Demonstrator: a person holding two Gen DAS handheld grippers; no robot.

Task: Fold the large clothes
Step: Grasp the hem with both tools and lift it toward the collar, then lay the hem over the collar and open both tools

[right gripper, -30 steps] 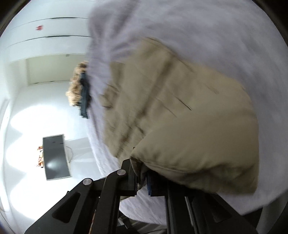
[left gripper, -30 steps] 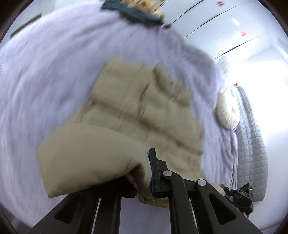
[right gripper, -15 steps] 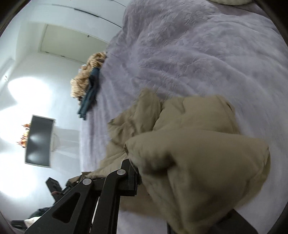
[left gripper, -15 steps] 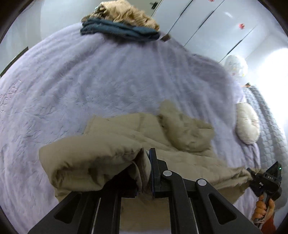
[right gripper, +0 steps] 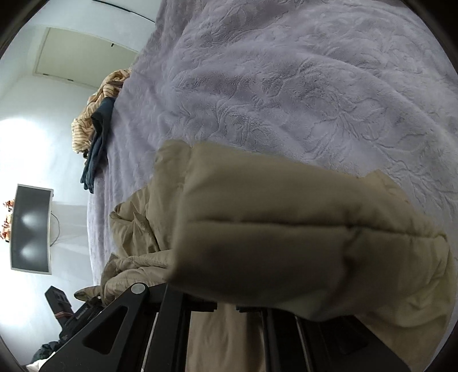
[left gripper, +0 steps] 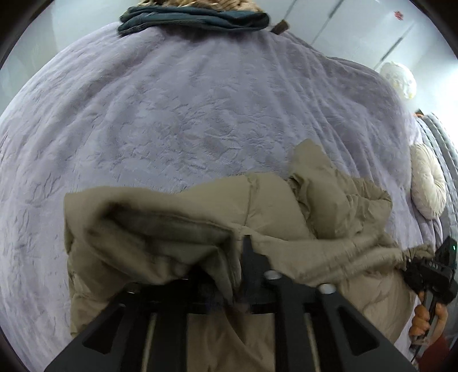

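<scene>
A beige puffer jacket [left gripper: 286, 217] lies bunched on the lavender blanket [left gripper: 171, 114] near its front edge. My left gripper [left gripper: 229, 274] is over the jacket's left end. Its jaws are opening, and a fold of fabric still hangs loosely between them, hiding one finger. My right gripper [right gripper: 226, 307] is shut on the jacket's other end [right gripper: 300, 243], and a puffy fold drapes over its fingers and hides them. The right gripper [left gripper: 429, 271] also shows at the edge of the left wrist view, held by a hand [left gripper: 426, 317].
A heap of dark teal and tan striped clothes [left gripper: 194, 20] sits at the bed's far edge. A round cream cushion [left gripper: 428, 183] and a grey quilted cover [left gripper: 440, 137] lie to the right. A dark screen [right gripper: 30, 229] stands beside the bed.
Both grippers came down and carried the jacket from hanging in the air to lying bunched on the blanket. The left jaws have parted around the fabric.
</scene>
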